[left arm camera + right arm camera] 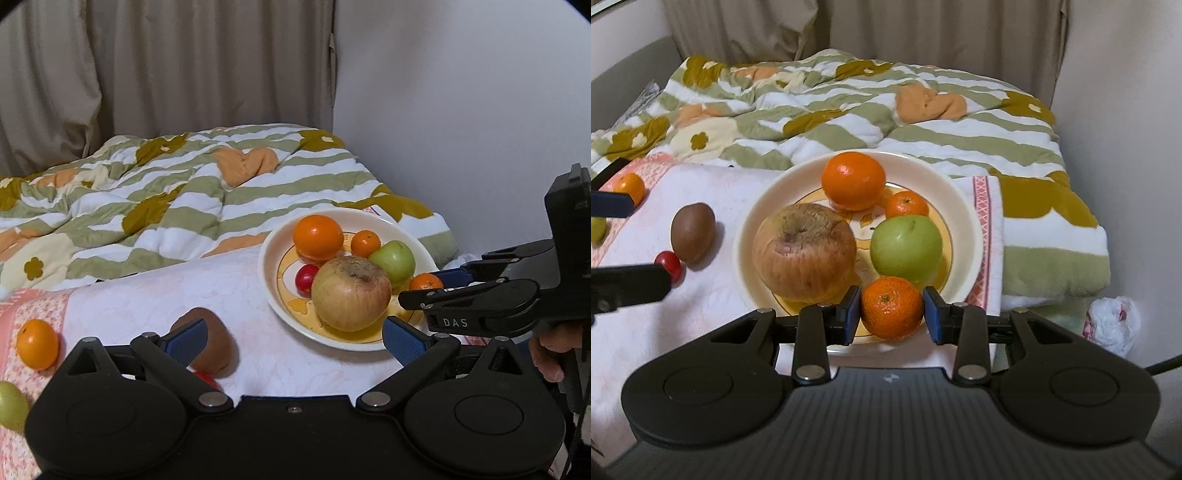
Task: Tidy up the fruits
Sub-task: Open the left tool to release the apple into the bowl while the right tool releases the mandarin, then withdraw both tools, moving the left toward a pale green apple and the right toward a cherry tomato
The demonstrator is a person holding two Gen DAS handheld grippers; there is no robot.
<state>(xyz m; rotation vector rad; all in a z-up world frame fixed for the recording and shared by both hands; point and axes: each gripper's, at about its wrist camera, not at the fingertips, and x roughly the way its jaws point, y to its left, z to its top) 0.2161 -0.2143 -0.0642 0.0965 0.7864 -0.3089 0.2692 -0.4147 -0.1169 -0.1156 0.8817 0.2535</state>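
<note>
Orange mandarin (891, 308) sitting between right gripper (892, 314) pads over plate (964, 206), 6 o'clock | grip unclear | left gripper (291, 338) spread wide, nearing kiwi (218, 343).

I see the cream plate (964, 206), centre frame, carrying a big wrinkled apple (804, 251) at its left, a large orange (853, 180) at the back, a tiny tangerine (906, 204) beside that, a green apple (905, 248) on the right and a mandarin (891, 307) at the front rim. Left of the plate lie a brown kiwi (693, 231) and a red cherry tomato (669, 263); farther left I spot another orange (629, 187) and a green fruit (597, 229) at the frame's edge.
</note>
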